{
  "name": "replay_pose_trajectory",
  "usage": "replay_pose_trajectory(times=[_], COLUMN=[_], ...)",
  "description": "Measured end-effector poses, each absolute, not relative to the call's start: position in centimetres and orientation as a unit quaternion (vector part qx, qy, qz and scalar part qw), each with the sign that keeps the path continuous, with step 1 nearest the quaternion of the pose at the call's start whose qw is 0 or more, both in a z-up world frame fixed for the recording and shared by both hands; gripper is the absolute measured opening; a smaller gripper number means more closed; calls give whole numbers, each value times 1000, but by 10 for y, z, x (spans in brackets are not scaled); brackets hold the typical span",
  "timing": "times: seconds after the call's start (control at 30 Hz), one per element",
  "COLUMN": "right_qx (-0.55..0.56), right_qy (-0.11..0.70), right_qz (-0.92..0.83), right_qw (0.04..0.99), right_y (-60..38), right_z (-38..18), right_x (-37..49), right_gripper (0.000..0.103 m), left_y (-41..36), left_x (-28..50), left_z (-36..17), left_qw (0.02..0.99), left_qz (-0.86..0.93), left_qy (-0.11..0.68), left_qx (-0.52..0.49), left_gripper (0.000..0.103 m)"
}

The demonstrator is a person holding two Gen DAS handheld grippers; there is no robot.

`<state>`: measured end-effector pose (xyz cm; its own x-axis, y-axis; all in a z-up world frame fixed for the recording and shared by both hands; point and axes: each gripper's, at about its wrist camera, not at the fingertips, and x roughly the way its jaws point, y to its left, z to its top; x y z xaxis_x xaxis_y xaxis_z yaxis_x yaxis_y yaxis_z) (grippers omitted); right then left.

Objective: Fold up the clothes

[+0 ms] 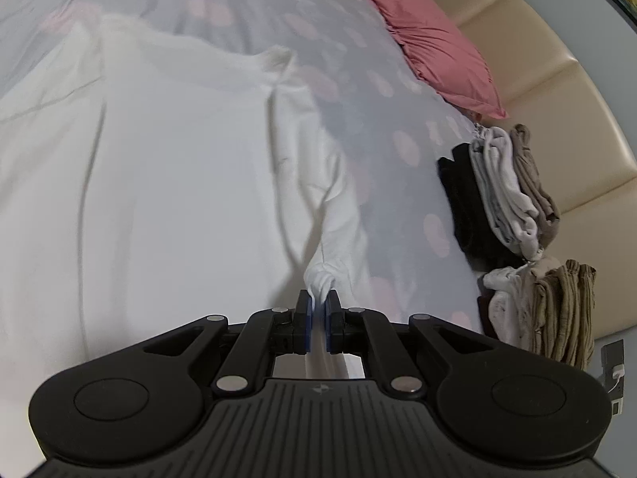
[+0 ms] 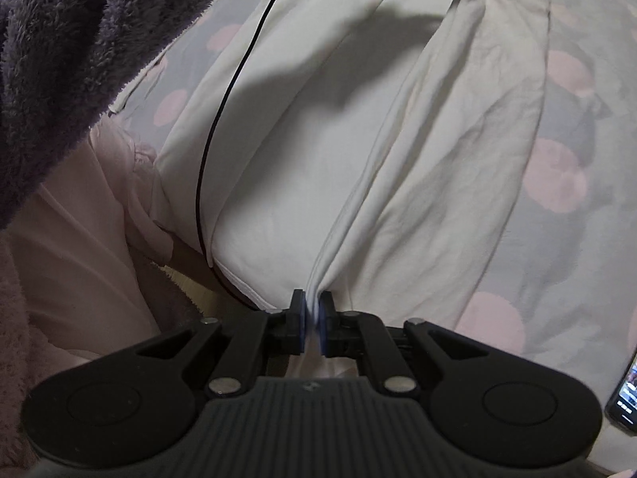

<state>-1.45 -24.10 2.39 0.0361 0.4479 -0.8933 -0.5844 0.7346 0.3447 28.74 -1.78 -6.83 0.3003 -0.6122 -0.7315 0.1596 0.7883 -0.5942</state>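
A white garment [image 1: 167, 183] lay spread on the dotted bedsheet [image 1: 398, 127]. The left gripper [image 1: 317, 302] pinched its bunched edge; the right gripper [image 2: 312, 306] clamped another fold. Folded piles [image 1: 513, 199] sat beyond the garment, cut off. A purple fleece sleeve [image 2: 71, 51] hid the garment's corner.

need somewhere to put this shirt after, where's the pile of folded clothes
In the left wrist view, the folded clothes pile sits at right on the spotted bedsheet, against the beige headboard, below the pink pillow.
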Motion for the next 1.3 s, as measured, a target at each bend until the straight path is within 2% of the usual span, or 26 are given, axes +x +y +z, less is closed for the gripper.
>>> replay_pose_trajectory(times=[0.47, 0.53, 0.6, 0.67, 0.73, 1.0, 1.3], right_qx=[-42, -33, -9, 23, 34, -4, -92], right_qy=[626, 628, 634, 644, 644, 609, 567], right_qz=[349, 350, 359, 374, 384, 343, 363], right_qw=[696, 694, 685, 667, 661, 715, 734], right_y=[-216, -217, -219, -220, -222, -252, -270], right_z=[-7, -12, -16, -19, -18, -5, -5], right_x=[0, 0, 0, -2, -6, -10, -46], right_gripper=[9, 15, 24, 26, 30, 31, 32], left_y=[-6, -8, -9, -7, -3, 6, -1], left_x=[290, 286, 283, 276, 267, 199, 97], left_z=[-111, -107, -103, -95, -87, -50, -43], left_qw=[784, 793, 802, 815, 824, 838, 814], left_qz=[-269, -265, -261, -250, -240, -253, -312], left_qy=[516, 510, 503, 491, 482, 464, 484], left_qx=[-214, -202, -189, -180, -175, -137, -75], left_gripper=[4, 7, 15, 20, 21, 21, 21])
